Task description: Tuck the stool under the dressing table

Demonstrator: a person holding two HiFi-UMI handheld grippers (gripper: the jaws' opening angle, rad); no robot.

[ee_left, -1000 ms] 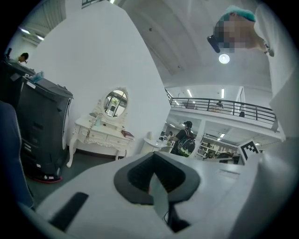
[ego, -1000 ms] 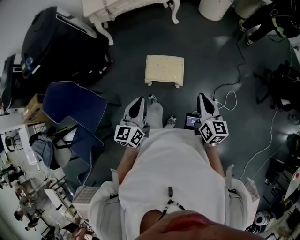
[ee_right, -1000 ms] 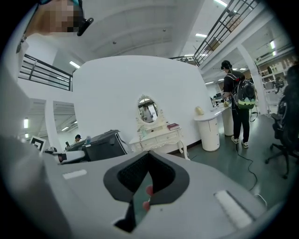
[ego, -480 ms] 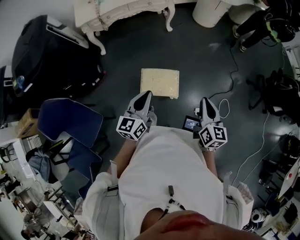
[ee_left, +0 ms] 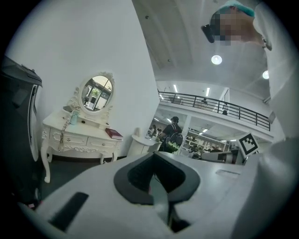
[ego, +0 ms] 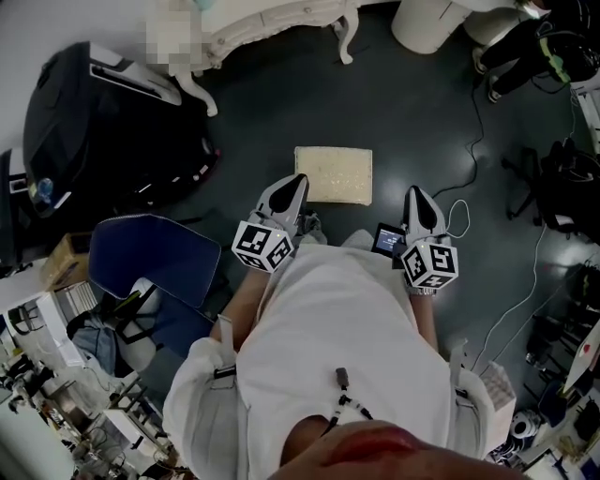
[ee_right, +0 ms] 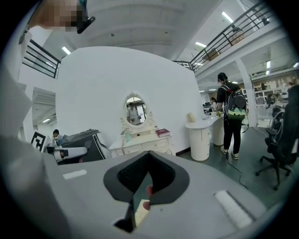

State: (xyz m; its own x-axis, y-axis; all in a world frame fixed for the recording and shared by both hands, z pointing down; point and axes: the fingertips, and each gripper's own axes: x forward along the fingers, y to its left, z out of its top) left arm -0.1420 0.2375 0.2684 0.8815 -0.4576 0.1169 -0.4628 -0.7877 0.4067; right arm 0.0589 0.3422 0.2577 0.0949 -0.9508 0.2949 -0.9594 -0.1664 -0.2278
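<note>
Head view shows the stool on the dark floor, right in front of the person and between the two grippers. Its long axis runs left to right across the person's front. The left gripper is the nearer one, its tip just over the stool's near left corner. The right gripper sits just beside the stool's right end, apart from it. Neither looks to be touching the stool.

Both pairs of jaws are closed with nothing held, as each gripper view shows.

The dressing table stands well apart from the stool, ahead and somewhat to the left, with bare floor between them. My judgement is that the stool must travel forward and a little left to go under it, between the legs.

No container plays a part here. In the left gripper view the dressing table carries a red book and an oval mirror.
</note>
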